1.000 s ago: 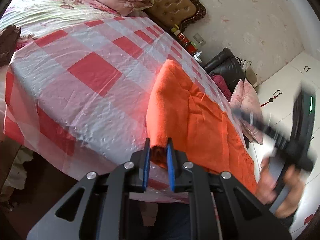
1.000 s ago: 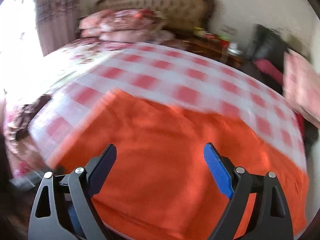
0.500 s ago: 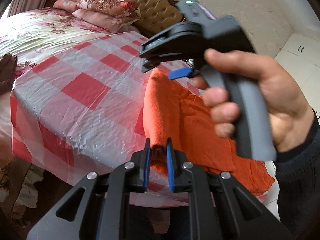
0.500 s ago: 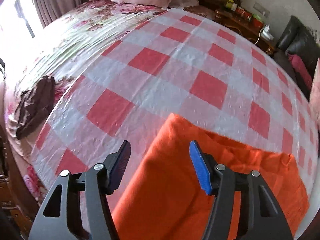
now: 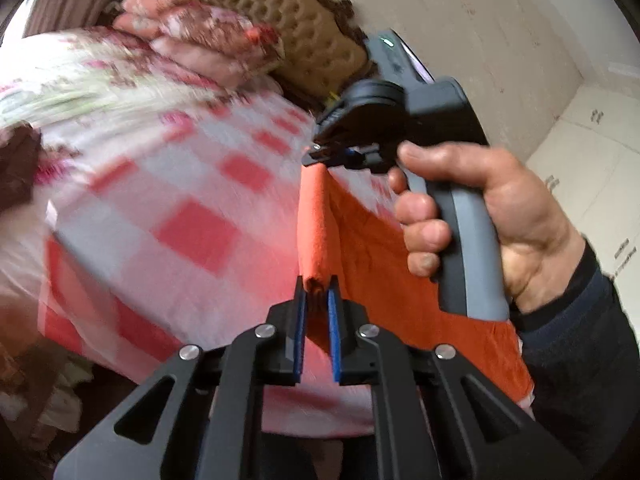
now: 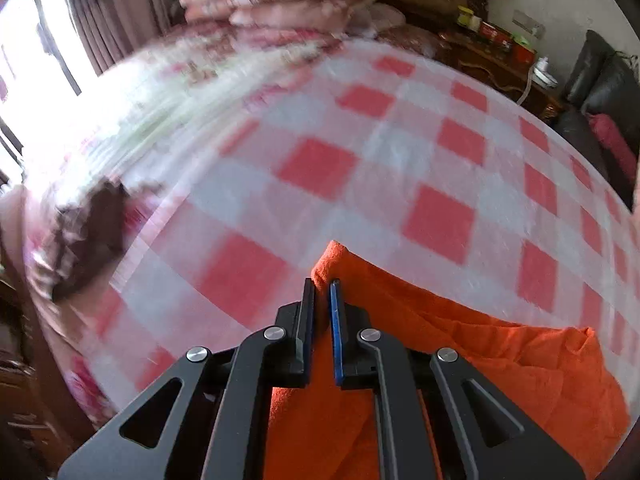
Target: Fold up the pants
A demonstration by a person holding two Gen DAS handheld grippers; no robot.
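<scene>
Orange pants [image 5: 384, 264] lie on the checked sheet [image 5: 192, 208] near the bed's edge, one folded edge lifted into a ridge. Left gripper [image 5: 317, 284] pinches the near end of that ridge, jaws nearly closed on cloth. Right gripper [image 6: 321, 286] pinches the far corner, jaws tight on fabric; a hand [image 5: 496, 224] grips its handle. Background blurred.

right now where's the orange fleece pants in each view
Left wrist: the orange fleece pants run from bottom centre up to mid-frame, near end pinched in the left gripper, far end under the right gripper.
Right wrist: the pants fill the lower right, one corner pinched in the right gripper.
Shared landmark: the red-and-white checked sheet beneath them.
</scene>
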